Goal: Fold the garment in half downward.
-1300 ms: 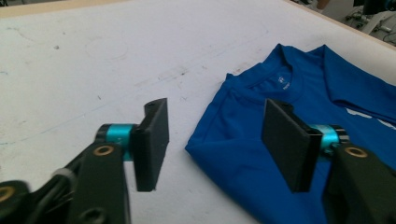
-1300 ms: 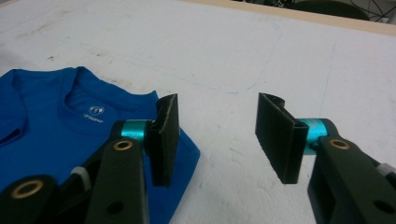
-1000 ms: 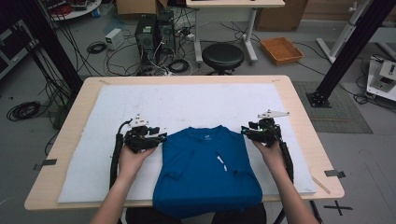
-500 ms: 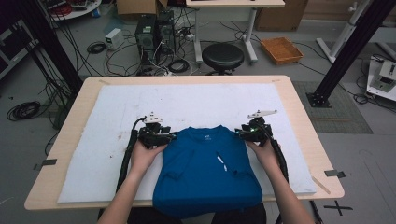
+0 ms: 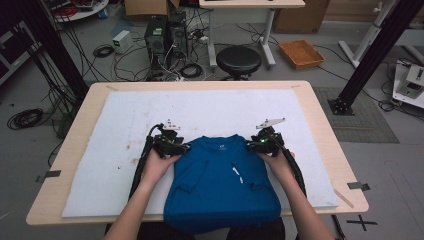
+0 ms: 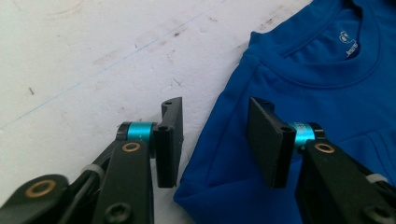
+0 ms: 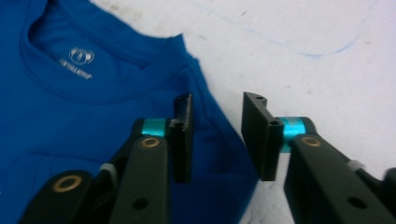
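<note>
One white mat (image 5: 125, 150) covers the wooden surface (image 5: 325, 145), and a folded blue T-shirt (image 5: 220, 185) lies at its near middle, collar far. Left tongs (image 5: 184, 148) straddle the shirt's left shoulder edge, right tongs (image 5: 252, 145) its right shoulder edge; both have just been closing, pads not yet pressing cloth.

A light wooden table (image 5: 320, 125) carries a white, stained mat (image 5: 210, 110). Beyond it, on a grey floor (image 5: 310, 70), stand a round black stool (image 5: 238, 60), two dark computer towers (image 5: 165, 35) amid tangled cables (image 5: 102, 50), a white desk's legs (image 5: 269, 35), and an orange tray (image 5: 301, 53). Black frame posts (image 5: 372, 50) rise at both sides. The light is dim.
</note>
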`<state>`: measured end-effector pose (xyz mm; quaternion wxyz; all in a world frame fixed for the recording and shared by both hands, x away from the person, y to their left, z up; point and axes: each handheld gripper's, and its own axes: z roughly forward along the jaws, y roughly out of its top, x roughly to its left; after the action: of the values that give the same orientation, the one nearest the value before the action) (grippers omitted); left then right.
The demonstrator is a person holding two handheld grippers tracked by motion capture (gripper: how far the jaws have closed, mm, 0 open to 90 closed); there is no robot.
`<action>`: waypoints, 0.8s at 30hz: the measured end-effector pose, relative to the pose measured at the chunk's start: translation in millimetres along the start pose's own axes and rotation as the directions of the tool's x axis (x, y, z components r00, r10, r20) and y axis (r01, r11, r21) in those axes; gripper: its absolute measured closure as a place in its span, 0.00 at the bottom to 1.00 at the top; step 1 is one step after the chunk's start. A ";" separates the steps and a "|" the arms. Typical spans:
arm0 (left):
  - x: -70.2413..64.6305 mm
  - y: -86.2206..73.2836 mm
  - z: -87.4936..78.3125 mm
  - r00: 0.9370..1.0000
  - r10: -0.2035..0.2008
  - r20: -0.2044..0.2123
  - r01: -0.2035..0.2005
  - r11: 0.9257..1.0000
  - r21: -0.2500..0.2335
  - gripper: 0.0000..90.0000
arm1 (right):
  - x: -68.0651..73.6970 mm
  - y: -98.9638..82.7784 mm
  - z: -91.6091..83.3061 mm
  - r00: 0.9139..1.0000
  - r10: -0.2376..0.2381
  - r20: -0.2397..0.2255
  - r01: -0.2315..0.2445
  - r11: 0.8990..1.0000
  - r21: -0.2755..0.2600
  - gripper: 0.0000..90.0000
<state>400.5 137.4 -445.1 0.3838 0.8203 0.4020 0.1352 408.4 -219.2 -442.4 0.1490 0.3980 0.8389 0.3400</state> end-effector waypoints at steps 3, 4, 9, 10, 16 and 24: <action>0.5 -0.7 -0.9 1.000 0.011 -0.019 -0.011 1.000 -0.001 0.75 | 2.8 0.2 -0.2 1.000 -0.024 0.003 0.024 1.000 -0.001 0.85; 1.2 -1.1 -1.5 1.000 0.013 -0.016 -0.013 1.000 -0.002 0.79 | 3.3 0.2 -0.4 1.000 -0.027 0.007 0.027 1.000 -0.001 0.87; 0.1 -0.9 -1.7 1.000 0.024 -0.009 -0.024 1.000 0.000 0.92 | 0.5 -0.4 -2.7 1.000 -0.025 0.010 0.025 1.000 -0.009 0.94; 0.3 -0.8 -1.8 1.000 0.023 -0.007 -0.023 1.000 -0.001 0.92 | -0.6 -0.5 -3.6 1.000 -0.019 0.010 0.019 1.000 -0.012 0.94; 3.5 2.7 -0.9 1.000 -0.030 -0.005 0.029 0.999 -0.034 0.73 | -6.2 1.6 -8.3 0.999 0.035 0.003 -0.035 0.998 -0.051 0.80; 0.9 6.6 6.9 1.000 -0.024 0.008 0.024 1.000 -0.001 0.70 | -1.8 11.1 1.3 1.000 0.029 -0.011 -0.029 0.999 -0.029 0.72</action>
<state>408.4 131.9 -445.0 0.3876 0.8156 0.4102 0.1276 416.6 -215.0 -435.7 0.1457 0.4061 0.8288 0.3564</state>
